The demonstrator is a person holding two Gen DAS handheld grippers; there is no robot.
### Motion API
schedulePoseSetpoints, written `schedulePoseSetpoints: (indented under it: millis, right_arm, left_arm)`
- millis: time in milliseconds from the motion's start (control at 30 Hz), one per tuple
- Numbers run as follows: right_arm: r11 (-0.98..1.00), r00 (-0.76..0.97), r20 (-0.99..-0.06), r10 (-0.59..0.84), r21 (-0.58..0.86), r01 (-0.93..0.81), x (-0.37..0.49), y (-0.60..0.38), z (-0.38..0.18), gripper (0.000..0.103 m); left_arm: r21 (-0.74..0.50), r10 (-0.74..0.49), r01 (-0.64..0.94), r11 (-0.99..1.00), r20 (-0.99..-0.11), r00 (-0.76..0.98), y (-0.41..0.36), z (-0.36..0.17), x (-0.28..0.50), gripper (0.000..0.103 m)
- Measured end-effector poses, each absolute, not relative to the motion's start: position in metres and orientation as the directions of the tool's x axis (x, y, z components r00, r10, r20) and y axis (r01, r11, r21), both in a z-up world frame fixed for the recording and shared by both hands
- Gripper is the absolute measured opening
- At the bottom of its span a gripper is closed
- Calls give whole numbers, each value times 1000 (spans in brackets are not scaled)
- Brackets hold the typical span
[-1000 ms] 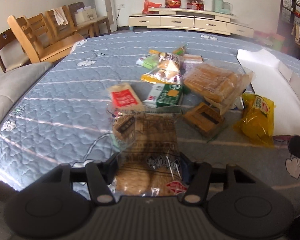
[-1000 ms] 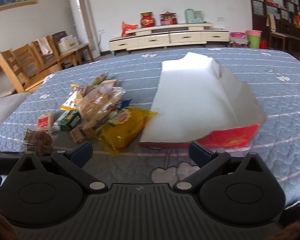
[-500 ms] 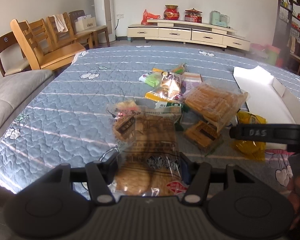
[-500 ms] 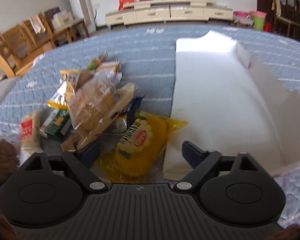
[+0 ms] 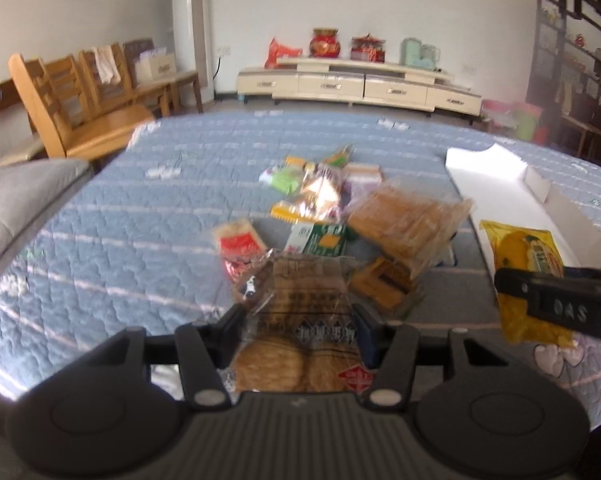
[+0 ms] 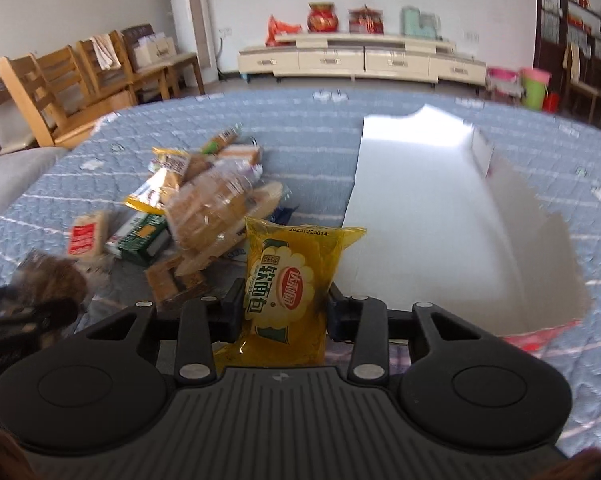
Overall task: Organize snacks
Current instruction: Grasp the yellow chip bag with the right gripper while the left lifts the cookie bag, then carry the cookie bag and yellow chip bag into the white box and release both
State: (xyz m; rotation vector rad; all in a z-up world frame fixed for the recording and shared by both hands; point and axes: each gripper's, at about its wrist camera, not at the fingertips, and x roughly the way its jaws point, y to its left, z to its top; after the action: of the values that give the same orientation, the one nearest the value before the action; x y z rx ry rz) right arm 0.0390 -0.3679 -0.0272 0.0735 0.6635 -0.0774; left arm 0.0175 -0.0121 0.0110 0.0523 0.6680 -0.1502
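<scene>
My left gripper (image 5: 298, 324) is shut on a clear bag of round brown cakes (image 5: 300, 332) and holds it above the blue quilted table (image 5: 140, 208). My right gripper (image 6: 284, 312) is shut on a yellow soft-bread packet (image 6: 286, 280), lifted off the table; this packet (image 5: 528, 276) and the right gripper's finger (image 5: 560, 308) also show at the right of the left wrist view. A pile of snacks (image 5: 340, 216) lies mid-table. An open white box (image 6: 440, 208) lies to the right of the pile.
In the pile are a red-labelled packet (image 5: 240, 244), a green box (image 5: 320, 240), a clear bag of brown biscuits (image 5: 404, 220) and a small brown pack (image 5: 384, 284). Wooden chairs (image 5: 72, 108) stand beyond the table's left edge. A low cabinet (image 5: 360, 84) lines the far wall.
My right gripper has closed on the yellow packet and lifted it off the table. My left gripper still holds the cake bag and has moved slightly.
</scene>
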Motion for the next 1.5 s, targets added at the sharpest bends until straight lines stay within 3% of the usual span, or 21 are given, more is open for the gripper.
schedulePoseSetpoints:
  millis: [800,1500]
  right_arm:
    - [995,875,-478,-76,24,99,-11,-386,22,47]
    - [986,882,-452,-136,26,166,-24,-394,26,47]
  left_arm:
    - [0,-203,244,970,-552,809,-50,57,8,55]
    - [1,-279,335,942,-550,787,-88,69,11,55]
